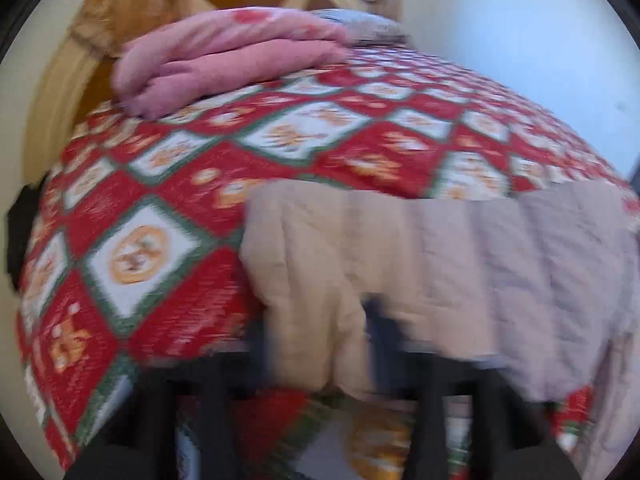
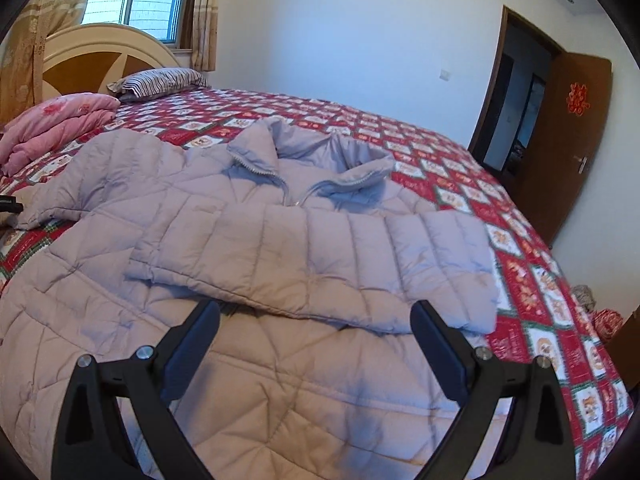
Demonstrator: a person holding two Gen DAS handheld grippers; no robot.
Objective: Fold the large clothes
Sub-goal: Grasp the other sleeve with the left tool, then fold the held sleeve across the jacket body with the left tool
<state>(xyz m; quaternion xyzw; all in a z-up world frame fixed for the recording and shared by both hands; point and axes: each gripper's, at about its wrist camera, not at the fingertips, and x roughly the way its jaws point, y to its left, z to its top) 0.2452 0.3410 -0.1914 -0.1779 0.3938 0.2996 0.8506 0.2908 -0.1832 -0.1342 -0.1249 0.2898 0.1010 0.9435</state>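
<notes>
A pale lilac quilted puffer jacket (image 2: 248, 360) lies face up on the bed, zipped, collar (image 2: 312, 156) toward the far side. One sleeve (image 2: 320, 264) is folded across the chest. My right gripper (image 2: 316, 320) hovers just above the jacket's body, jaws wide open, nothing between them. The other sleeve (image 2: 104, 176) stretches out to the left, with a black part of my left gripper (image 2: 8, 204) at its cuff. The left wrist view is blurred: the sleeve end (image 1: 312, 260) sits between the dark fingers of my left gripper (image 1: 320, 340), which looks shut on it.
The bed carries a red, white and green patterned cover (image 2: 440, 168). A folded pink blanket (image 2: 52, 128) and a striped pillow (image 2: 160, 82) lie by the headboard (image 2: 92, 60). A brown door (image 2: 572, 152) stands open at the right, past the bed's edge.
</notes>
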